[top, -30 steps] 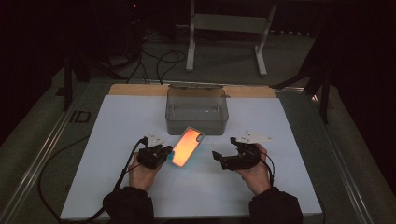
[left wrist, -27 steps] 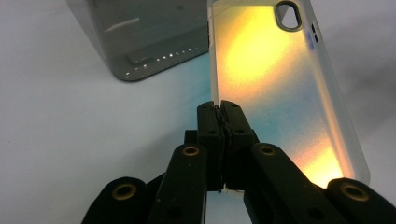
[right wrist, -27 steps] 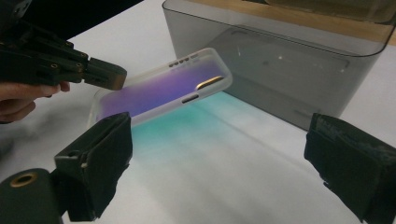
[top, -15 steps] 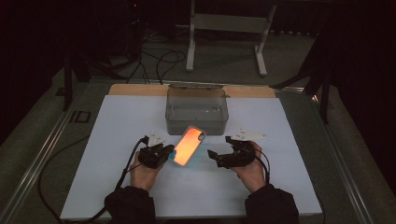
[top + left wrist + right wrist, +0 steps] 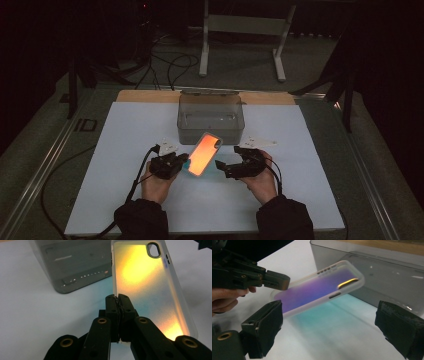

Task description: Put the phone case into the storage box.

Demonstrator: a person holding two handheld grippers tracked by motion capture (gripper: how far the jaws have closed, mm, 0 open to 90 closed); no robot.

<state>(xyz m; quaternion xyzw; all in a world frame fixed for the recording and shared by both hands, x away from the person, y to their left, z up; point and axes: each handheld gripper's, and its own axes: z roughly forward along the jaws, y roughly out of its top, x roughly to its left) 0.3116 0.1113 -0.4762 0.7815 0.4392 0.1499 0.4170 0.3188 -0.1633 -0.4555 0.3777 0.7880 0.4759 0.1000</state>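
- Pinching one long edge of the translucent orange-glowing phone case [image 5: 204,154], the left gripper [image 5: 181,162] has its jaws clamped tight on the rim.
- The case hangs tilted above the white counter [image 5: 125,150], just in front of the clear grey plastic box [image 5: 211,119].
- The right gripper [image 5: 222,166] sits just beside the case, jaws spread wide, holding nothing.
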